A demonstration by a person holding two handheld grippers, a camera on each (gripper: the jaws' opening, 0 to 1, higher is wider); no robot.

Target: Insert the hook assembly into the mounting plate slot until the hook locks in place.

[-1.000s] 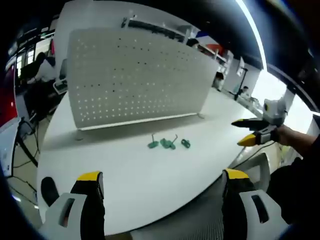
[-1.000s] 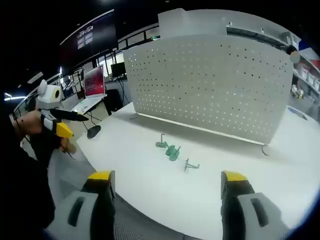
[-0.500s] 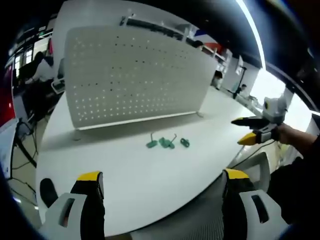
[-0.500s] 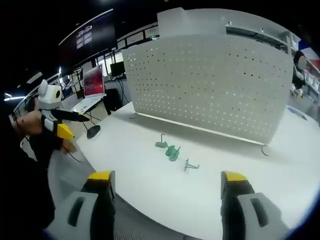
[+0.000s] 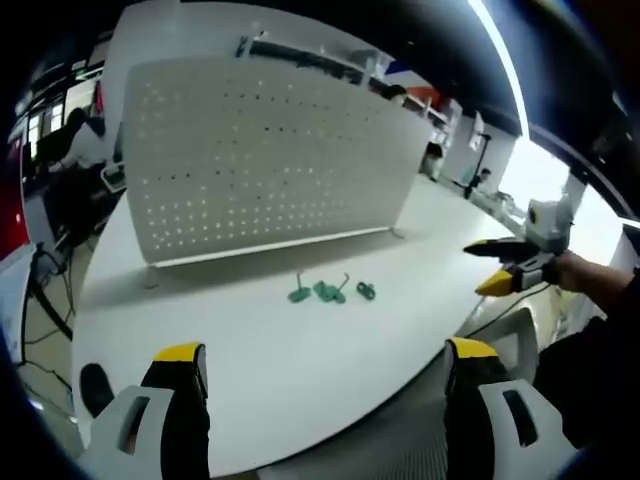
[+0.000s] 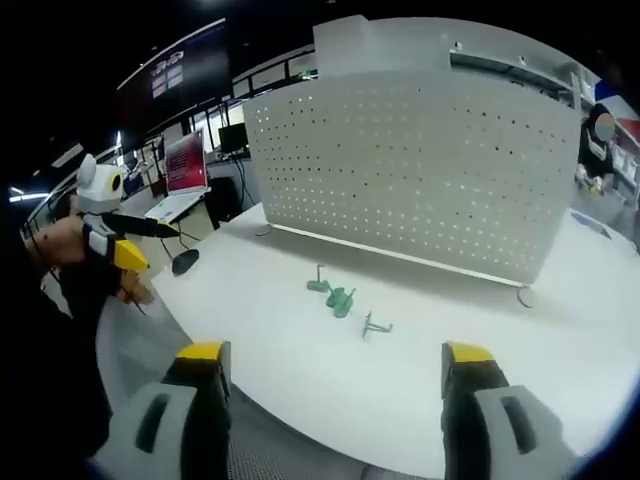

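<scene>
A white perforated mounting plate (image 5: pixel 260 165) (image 6: pixel 410 170) stands upright on the white table (image 5: pixel 260 370) (image 6: pixel 420 380). In front of it lie several small green hook pieces (image 5: pixel 328 291) (image 6: pixel 337 298), with a metal hook on a green base (image 6: pixel 372 324) a little apart. My left gripper (image 5: pixel 325 375) is open near the table's front edge, well short of the hooks. My right gripper (image 6: pixel 335 375) is open too, nothing between its jaws. The right gripper (image 5: pixel 510 265) enters the left gripper view from the right, off the table's edge. The left gripper (image 6: pixel 115 240) appears at the left of the right gripper view.
A laptop (image 6: pixel 185 175) and a dark mouse (image 6: pixel 184 262) lie at the table's far left end. A dark round object (image 5: pixel 95 385) rests near the left front edge. Office desks, shelves and seated people stand behind the plate.
Both views have shifted slightly; the hooks and plate lie where they were. Both grippers stay open and hold nothing.
</scene>
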